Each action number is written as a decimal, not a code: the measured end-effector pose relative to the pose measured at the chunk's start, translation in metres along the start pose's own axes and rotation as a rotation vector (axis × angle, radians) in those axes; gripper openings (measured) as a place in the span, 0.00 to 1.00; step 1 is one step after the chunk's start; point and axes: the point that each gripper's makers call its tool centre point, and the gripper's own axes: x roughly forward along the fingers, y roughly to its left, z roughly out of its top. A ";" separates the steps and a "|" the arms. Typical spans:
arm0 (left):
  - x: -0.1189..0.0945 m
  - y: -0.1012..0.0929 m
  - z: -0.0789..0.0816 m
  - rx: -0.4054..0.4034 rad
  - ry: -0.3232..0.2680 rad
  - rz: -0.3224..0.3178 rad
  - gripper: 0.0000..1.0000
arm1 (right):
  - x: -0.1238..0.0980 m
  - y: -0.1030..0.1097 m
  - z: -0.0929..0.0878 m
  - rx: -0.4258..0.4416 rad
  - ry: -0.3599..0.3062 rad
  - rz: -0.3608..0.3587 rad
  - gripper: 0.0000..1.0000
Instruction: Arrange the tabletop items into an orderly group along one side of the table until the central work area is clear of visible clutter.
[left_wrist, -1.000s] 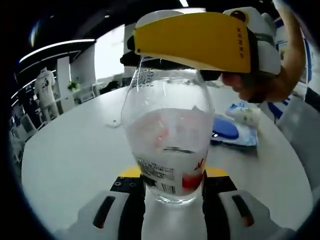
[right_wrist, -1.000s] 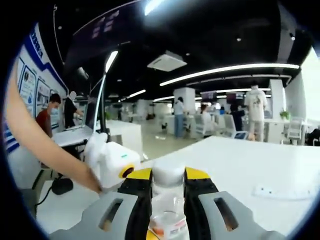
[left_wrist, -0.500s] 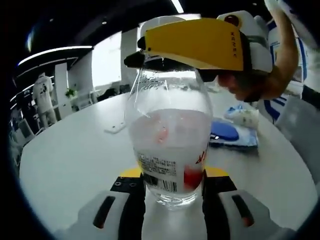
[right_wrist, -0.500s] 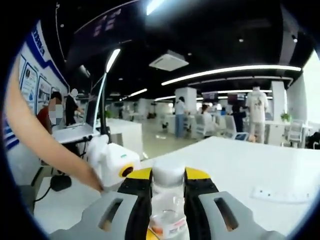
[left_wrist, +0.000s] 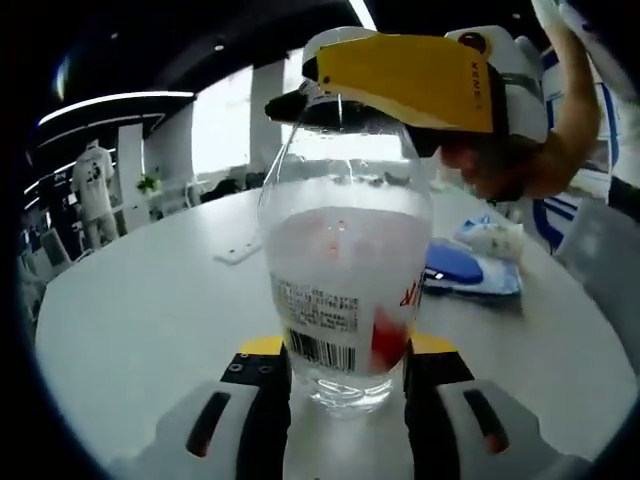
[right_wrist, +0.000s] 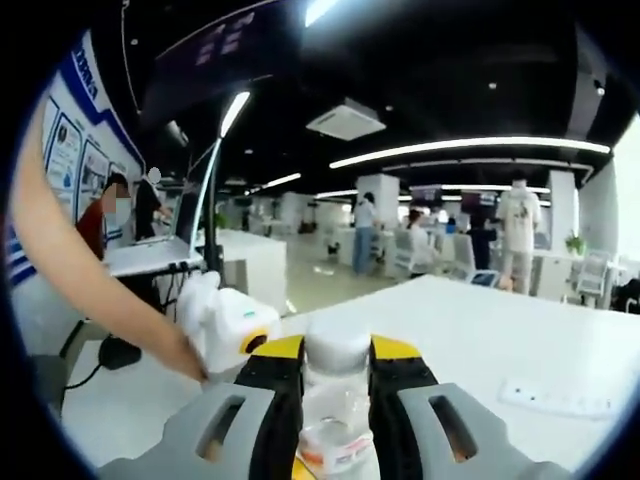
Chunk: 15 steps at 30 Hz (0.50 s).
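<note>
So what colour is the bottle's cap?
White; the clear plastic bottle's cap shows best in the right gripper view.

The bottle (left_wrist: 344, 290) is clear, glossy plastic, its wall catching bright glints above a milky white liquid; a thin printed paper-like label with a barcode wraps its lower body. Its cap (right_wrist: 336, 347) looks smooth, matt white plastic. The left claw (left_wrist: 345, 385) is moulded plastic: matt light grey shells, black inner faces, yellow tips. The right claw (left_wrist: 400, 85) has a smooth, slightly satin yellow plastic cover. The bench (left_wrist: 150, 330) is smooth, matt white. A blue and white pack (left_wrist: 470, 268) looks like soft glossy film.
</note>
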 end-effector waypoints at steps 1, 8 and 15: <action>0.000 0.000 -0.001 -0.009 0.000 0.000 0.43 | 0.000 0.000 0.000 0.002 0.001 -0.003 0.20; -0.006 0.004 0.010 -0.047 -0.055 0.030 0.46 | 0.001 0.000 0.001 -0.029 -0.003 0.004 0.21; -0.016 0.009 0.017 -0.082 -0.056 0.089 0.63 | 0.000 0.002 -0.009 -0.110 0.056 0.017 0.32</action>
